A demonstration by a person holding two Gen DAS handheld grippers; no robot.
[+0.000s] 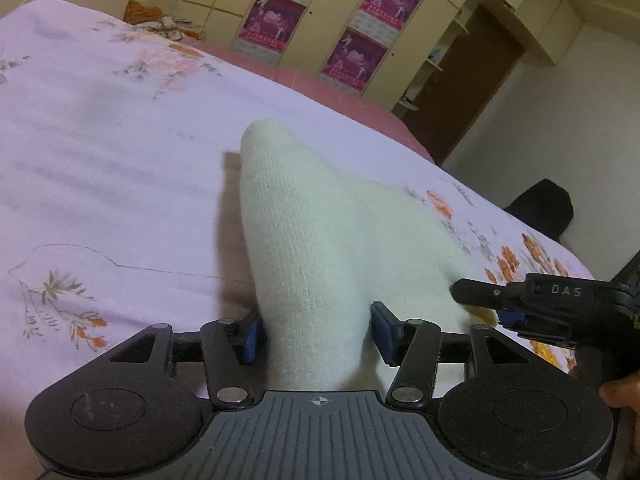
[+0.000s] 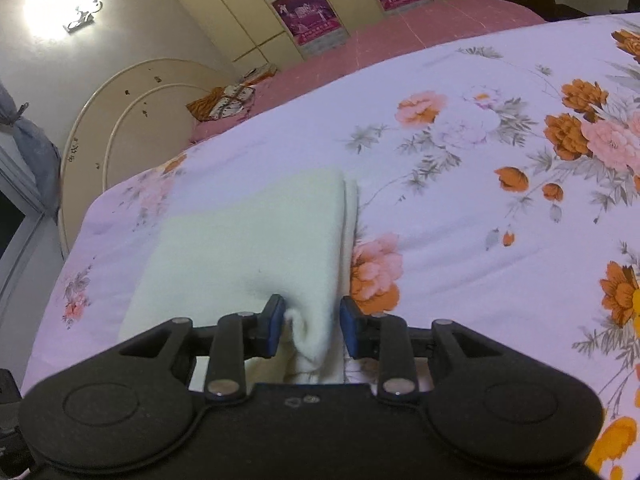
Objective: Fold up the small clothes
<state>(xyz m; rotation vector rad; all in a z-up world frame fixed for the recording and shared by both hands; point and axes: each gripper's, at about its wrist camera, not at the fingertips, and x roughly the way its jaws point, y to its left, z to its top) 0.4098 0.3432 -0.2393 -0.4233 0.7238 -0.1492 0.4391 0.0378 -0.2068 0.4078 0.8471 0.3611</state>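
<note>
A cream-white knit garment (image 1: 304,240) lies folded on the floral bed sheet (image 1: 100,160). In the left wrist view one end of it rises as a ridge between the blue pads (image 1: 252,336) of my left gripper (image 1: 316,334). The jaws stand apart around it and do not squeeze it. In the right wrist view the garment (image 2: 248,240) is a flat folded rectangle. My right gripper (image 2: 312,326) pinches its puckered near corner. That gripper (image 1: 484,306) also shows at the right of the left wrist view, shut on the garment's edge.
The lilac sheet (image 2: 460,200) with orange and pink flowers covers the bed. Beyond it lie a pink blanket (image 2: 420,28), an orange patterned cloth (image 2: 224,104), a curved headboard (image 2: 120,120) and a wardrobe with pink posters (image 1: 276,20). A dark object (image 1: 544,204) sits past the bed's right edge.
</note>
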